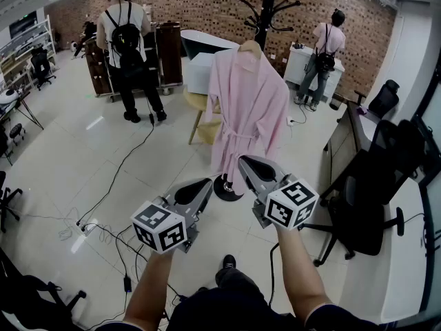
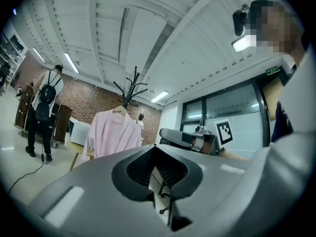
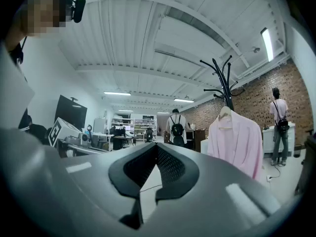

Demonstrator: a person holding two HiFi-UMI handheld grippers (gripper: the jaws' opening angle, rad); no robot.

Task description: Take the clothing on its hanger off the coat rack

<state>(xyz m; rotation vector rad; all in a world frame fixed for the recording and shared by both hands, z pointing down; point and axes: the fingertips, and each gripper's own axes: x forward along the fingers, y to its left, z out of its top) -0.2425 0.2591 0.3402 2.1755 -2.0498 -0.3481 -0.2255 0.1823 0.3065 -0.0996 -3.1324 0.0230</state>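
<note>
Right now my left tongs (image 1: 204, 183) and right tongs (image 1: 247, 163) sit side by side, pointing level, each pinched closed with nothing between the tips. Ahead of them and clear of both, the pink bathrobe (image 1: 246, 109) hangs on its hanger (image 1: 249, 45) from the black coat rack (image 1: 267, 5). Farther back, a person with a backpack (image 1: 127, 47) stands near the brick wall (image 1: 200, 5).

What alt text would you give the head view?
A pink robe hangs on a hanger from a black coat rack. The left gripper and right gripper, both shut and empty, are held out toward it, not touching.
</note>
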